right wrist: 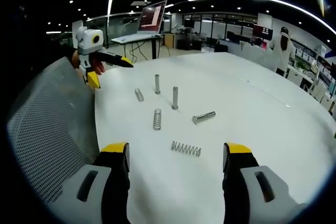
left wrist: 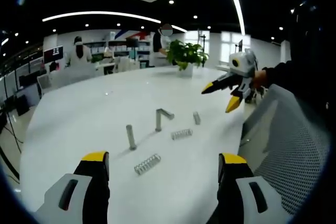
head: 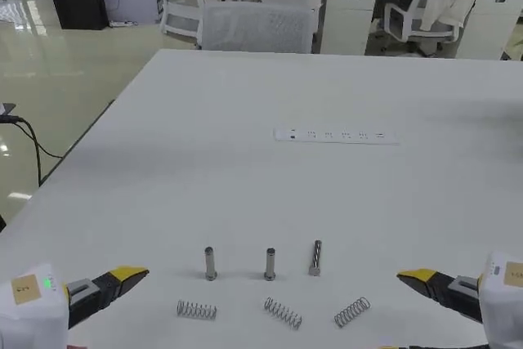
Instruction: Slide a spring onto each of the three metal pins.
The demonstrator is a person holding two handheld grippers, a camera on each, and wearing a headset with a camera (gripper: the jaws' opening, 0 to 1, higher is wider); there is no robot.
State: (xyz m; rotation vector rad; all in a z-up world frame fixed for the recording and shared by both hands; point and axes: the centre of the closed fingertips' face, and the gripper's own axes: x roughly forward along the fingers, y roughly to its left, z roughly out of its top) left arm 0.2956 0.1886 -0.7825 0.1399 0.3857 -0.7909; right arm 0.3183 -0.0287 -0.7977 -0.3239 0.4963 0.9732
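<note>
Head view: three silver metal pins [head: 270,264] bare, three coiled wire springs [head: 283,313] loose at their six o'clock; left gripper [left wrist: 164,163] and right gripper [right wrist: 176,153] spread wide, empty.

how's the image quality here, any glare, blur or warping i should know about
Head view: bright even light, table sharp, pins cast only faint shadows, glare on the floor at left. Left gripper view: strong fisheye bending, ceiling lights curve into arcs, springs crisp. Right gripper view: same warping, dim room, table edge bows.
</note>
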